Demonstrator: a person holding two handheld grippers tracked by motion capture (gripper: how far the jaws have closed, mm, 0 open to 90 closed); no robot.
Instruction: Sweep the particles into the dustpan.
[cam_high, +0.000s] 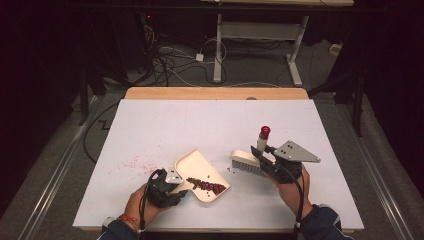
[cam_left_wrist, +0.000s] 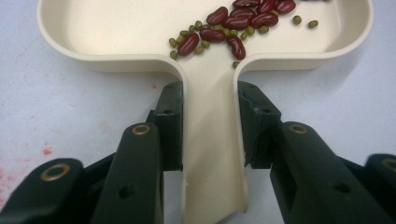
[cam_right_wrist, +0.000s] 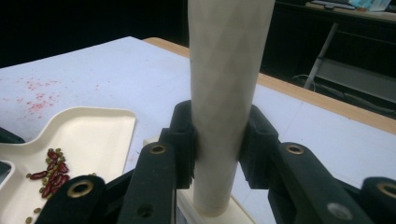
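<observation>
**Dustpan and brush held over the white table**

Beans (cam_high: 206, 185), dark red ones mixed with small green ones, lie in a loose line inside the cream dustpan (cam_high: 196, 165), which rests on the white table (cam_high: 210, 120) near the person's edge, a little left of centre. In the left gripper view the beans (cam_left_wrist: 233, 25) sit toward the right side of the pan, close to where the handle (cam_left_wrist: 212, 154) leaves the tray. The left gripper (cam_high: 167, 187) is pinching that handle: both black jaws press against its two sides, and the rest of the dustpan (cam_left_wrist: 116, 28) stretches away from them, flat on the table.

To the right, just beside the dustpan's open edge but apart from it, the brush (cam_high: 247, 162) stands with its pale bristles down on the table and its red-tipped handle pointing up and away. A few stray beans lie on the table between the brush and the pan. The right gripper (cam_high: 267, 160) is clamped on the brush handle (cam_right_wrist: 226, 93); in the right gripper view the jaws press on either side of the cream shaft, which rises upright between them, with the dustpan (cam_right_wrist: 88, 135) and its beans (cam_right_wrist: 51, 175) at lower left.

Red specks (cam_high: 132, 164) stain the table left of the dustpan.
</observation>
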